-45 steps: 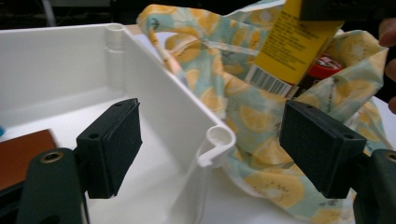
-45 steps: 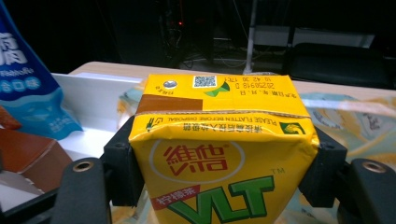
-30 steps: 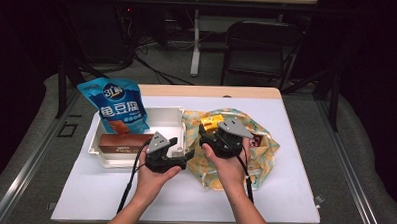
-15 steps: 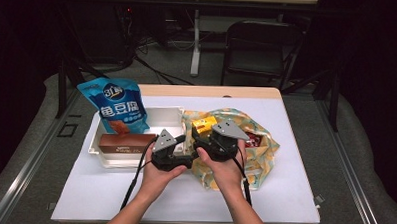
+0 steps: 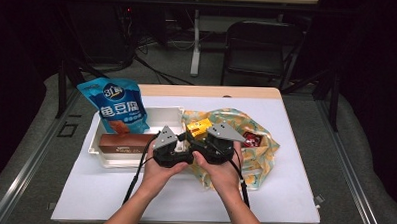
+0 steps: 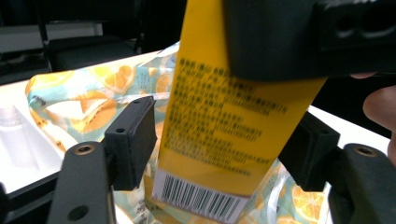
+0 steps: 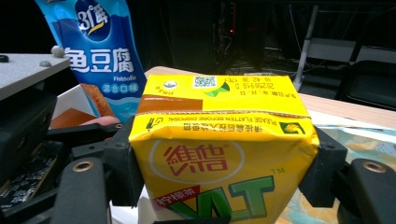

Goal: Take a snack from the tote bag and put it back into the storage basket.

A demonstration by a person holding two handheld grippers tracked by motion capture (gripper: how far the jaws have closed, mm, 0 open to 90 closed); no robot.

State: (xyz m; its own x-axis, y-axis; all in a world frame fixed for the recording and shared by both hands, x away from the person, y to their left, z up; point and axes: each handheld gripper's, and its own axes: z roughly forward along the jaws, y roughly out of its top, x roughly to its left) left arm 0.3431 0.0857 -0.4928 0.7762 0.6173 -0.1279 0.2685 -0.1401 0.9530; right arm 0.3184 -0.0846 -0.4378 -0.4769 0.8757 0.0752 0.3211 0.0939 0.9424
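A yellow lemon-tea carton (image 7: pixel 219 140) sits squeezed between both pads of my right gripper (image 7: pixel 224 172), which is shut on it. From the high view the carton (image 5: pixel 200 126) hangs just above the fruit-print bag (image 5: pixel 257 149), between the two hands. My left gripper (image 6: pixel 219 144) straddles the carton's lower end (image 6: pixel 219 121) with its barcode. Its jaws have just been closing; the left pad (image 6: pixel 133 140) still stands a little off the carton's side. In the high view the left gripper (image 5: pixel 188 139) and right gripper (image 5: pixel 202 133) meet nose to nose.
A white tray (image 5: pixel 161 113) left of the hands holds a brown box (image 5: pixel 123 142). A blue fish-tofu pouch (image 5: pixel 117 105) stands against the tray's far left. A red packet (image 5: pixel 250 139) lies in the fruit-print bag. A black chair (image 5: pixel 258 49) stands beyond the table.
My left hand has shifted right, bringing its gripper up against the right one and around the carton. The right hand with the carton has stayed in place.
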